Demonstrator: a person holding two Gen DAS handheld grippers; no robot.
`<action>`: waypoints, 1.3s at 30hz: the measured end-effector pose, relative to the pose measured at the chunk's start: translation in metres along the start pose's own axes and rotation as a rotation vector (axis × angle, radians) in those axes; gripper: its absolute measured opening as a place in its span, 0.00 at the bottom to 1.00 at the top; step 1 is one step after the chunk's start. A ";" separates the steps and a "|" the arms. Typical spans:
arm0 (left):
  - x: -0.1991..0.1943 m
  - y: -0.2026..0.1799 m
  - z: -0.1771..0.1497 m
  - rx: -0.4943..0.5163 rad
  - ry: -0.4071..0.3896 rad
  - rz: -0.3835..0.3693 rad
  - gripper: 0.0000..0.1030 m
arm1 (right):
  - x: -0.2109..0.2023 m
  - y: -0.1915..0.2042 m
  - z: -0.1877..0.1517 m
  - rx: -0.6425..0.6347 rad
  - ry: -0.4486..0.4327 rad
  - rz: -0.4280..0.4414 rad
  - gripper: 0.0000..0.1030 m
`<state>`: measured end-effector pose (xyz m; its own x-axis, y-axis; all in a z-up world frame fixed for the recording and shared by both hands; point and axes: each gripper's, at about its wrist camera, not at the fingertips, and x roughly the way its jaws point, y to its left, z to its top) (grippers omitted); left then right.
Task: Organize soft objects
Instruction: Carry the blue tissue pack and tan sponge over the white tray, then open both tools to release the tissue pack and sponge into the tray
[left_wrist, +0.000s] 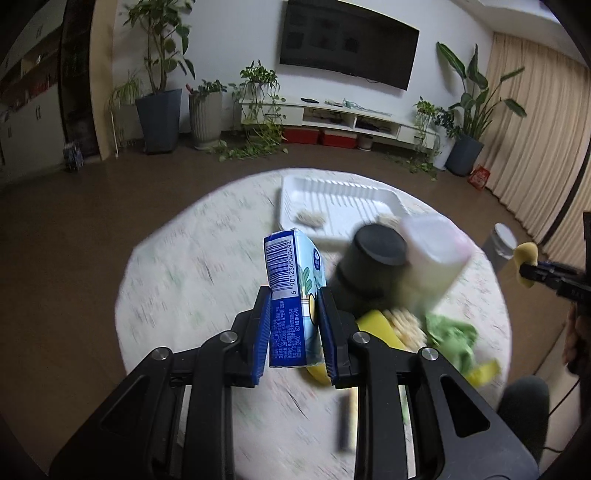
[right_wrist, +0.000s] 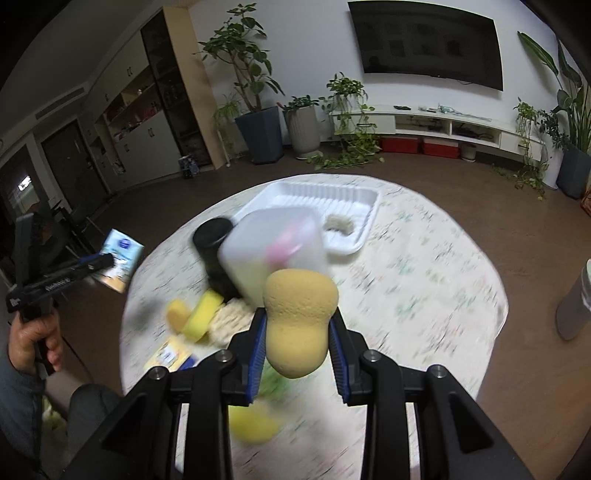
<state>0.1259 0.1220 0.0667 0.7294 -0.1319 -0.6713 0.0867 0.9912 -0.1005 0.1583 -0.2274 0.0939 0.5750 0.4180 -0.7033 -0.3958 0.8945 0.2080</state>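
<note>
- The tissue pack (left_wrist: 291, 295) is pinched upright in the left gripper (left_wrist: 293, 310), above the counter (left_wrist: 192, 258).
- The tan sponge (right_wrist: 298, 321) is squeezed at its waist by the right gripper (right_wrist: 297, 332).
- Yellow sponges (right_wrist: 201, 314) lie near a black cup (right_wrist: 214, 251) and a clear tub (right_wrist: 273, 251).
- A white tray (right_wrist: 369, 199) sits beyond them.

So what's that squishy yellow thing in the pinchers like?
The sponge is tan-yellow, peanut-shaped and pitted with tiny holes, so it looks soft and foamy. It stands upright, squeezed at its narrow waist between the blue pads of the right hand-held gripper, lifted above the round table. Nothing else touches it.
</note>
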 end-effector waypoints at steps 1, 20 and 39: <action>0.007 0.002 0.011 0.014 0.001 0.005 0.22 | 0.009 -0.010 0.012 0.008 0.007 -0.003 0.33; 0.209 -0.007 0.127 0.200 0.154 -0.026 0.22 | 0.203 -0.054 0.162 -0.174 0.236 0.061 0.33; 0.266 -0.015 0.118 0.198 0.243 -0.089 0.27 | 0.291 -0.057 0.159 -0.210 0.340 0.072 0.40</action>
<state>0.3993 0.0734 -0.0236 0.5318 -0.1943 -0.8243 0.2909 0.9560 -0.0377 0.4619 -0.1313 -0.0147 0.2848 0.3706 -0.8840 -0.5845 0.7981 0.1462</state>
